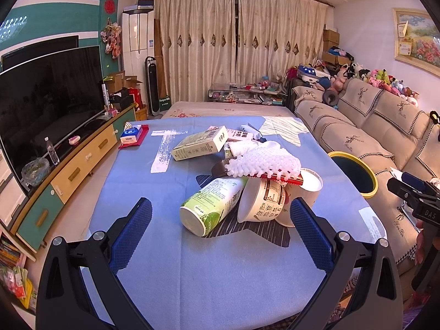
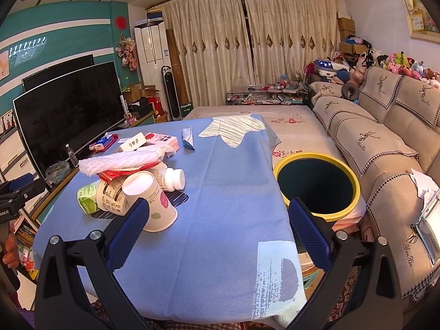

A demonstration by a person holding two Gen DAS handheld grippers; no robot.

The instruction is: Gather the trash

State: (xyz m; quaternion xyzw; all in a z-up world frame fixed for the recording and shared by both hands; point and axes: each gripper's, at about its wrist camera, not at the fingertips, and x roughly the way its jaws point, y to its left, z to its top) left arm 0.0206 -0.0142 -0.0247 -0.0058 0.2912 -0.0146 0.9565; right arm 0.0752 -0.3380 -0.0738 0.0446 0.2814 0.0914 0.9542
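A pile of trash lies on the blue tablecloth (image 1: 170,261): a green cup (image 1: 211,206) on its side, a white paper bowl (image 1: 261,200), a white paper cup (image 2: 154,203), white bubble wrap (image 1: 264,162) over a red wrapper (image 1: 280,178), a white bottle (image 2: 172,178), a green-and-cream carton (image 1: 200,143), a pink box (image 2: 162,139) and a blue wrapper (image 2: 188,139). My left gripper (image 1: 220,231) is open, just short of the green cup and bowl. My right gripper (image 2: 218,228) is open and empty, its left finger (image 2: 129,228) in front of the paper cup. The yellow-rimmed bin (image 2: 316,184) stands right of the table.
A beige sofa (image 2: 385,143) runs along the right. A TV (image 1: 46,104) on a low cabinet (image 1: 82,162) is at the left. A tissue pack (image 1: 132,134) lies on the table's far left corner. A bed and a cluttered glass table stand behind.
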